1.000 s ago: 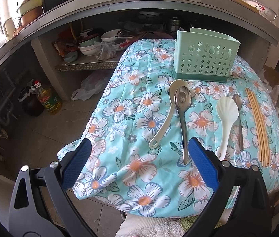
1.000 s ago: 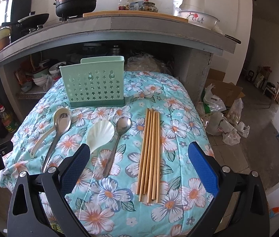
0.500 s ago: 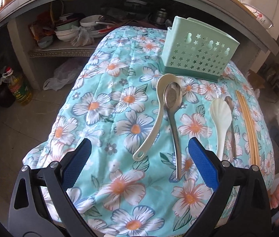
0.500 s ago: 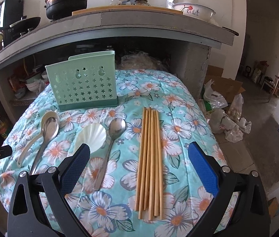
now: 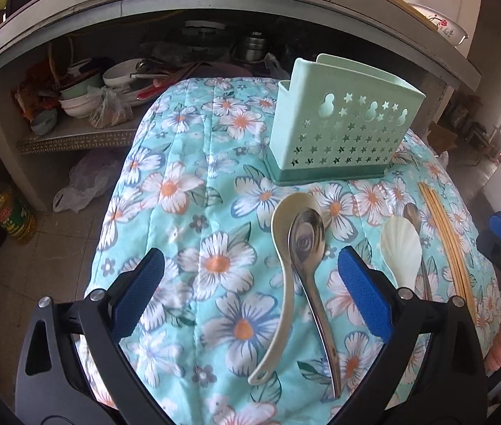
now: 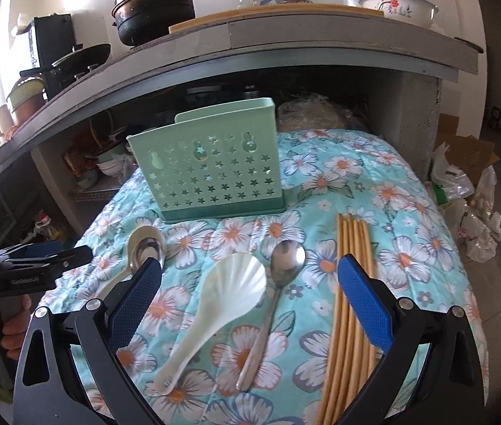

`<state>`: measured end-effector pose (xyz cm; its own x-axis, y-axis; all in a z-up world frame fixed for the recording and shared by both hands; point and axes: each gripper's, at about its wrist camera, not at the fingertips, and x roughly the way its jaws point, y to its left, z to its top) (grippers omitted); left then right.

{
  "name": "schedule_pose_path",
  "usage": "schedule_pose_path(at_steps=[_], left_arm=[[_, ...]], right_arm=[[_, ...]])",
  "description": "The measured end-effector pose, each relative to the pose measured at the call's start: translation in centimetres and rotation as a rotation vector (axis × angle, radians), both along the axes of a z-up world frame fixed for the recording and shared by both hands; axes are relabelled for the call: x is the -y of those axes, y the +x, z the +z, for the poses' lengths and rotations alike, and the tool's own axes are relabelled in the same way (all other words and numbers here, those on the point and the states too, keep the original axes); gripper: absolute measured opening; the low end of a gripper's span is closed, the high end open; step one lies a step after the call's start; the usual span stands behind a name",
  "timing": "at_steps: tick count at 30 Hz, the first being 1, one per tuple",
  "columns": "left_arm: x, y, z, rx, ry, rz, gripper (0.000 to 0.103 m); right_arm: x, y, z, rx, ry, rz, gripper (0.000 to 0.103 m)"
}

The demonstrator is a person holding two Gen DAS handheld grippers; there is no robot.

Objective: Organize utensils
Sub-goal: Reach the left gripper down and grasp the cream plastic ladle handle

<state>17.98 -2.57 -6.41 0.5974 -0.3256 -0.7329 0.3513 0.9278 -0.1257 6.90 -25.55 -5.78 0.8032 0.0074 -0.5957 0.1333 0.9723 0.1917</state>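
Left gripper [image 5: 250, 290]: jaws spread wide, ribbed blue pads, nothing held. Between them lie a cream plastic ladle [image 5: 282, 248] and a polished steel spoon [image 5: 309, 251] resting in its bowl. Right gripper [image 6: 250, 294]: likewise open, empty, over a white scallop-shaped spoon [image 6: 222, 297] and a smaller steel spoon [image 6: 279, 276]; bamboo chopsticks [image 6: 349, 283] lie bundled under its right finger. Beyond both, a mint perforated plastic holder [image 6: 211, 173] stands upright on the floral quilted cloth [image 6: 392, 212].

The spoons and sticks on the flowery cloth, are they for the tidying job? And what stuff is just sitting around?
For the job:
green holder
cream ladle
big steel spoon
shell-shaped white spoon
small steel spoon
chopsticks

Just lying about:
black pot
oil bottle
plastic bags
bowls under the counter
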Motion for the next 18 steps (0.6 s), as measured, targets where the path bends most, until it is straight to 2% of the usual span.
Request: schedule_pose_path(at_steps=[2, 3, 4, 7, 13, 18], left_arm=[[0.4, 1.2, 0.0, 0.007, 0.000, -0.035, 0.091], [0.6, 1.8, -0.1, 0.000, -0.007, -0.057, 0.082], [0.8, 2.6, -0.3, -0.019, -0.017, -0.077, 0.074], [1.2, 4.8, -1.4, -0.093, -0.063, -0.123, 0.062], [1.3, 7.8, -2.8, -0.222, -0.195, -0.194, 0.042], [1.7, 9.3, -4.4, -0.313, -0.224, -0.232, 0.025]], right_arm=[[0.0, 0.7, -0.3, -0.024, 0.058, 0.040, 0.097], [0.1, 0.9, -0.5, -0.037, 0.088, 0.054, 0.097], [0.1, 1.0, -0.7, -0.049, 0.118, 0.064, 0.097], [0.4, 1.4, -1.2, -0.077, 0.173, 0.086, 0.097], [0.8, 1.6, -1.8, -0.116, 0.228, 0.103, 0.097], [1.4, 2.0, -2.4, -0.147, 0.290, 0.109, 0.097]])
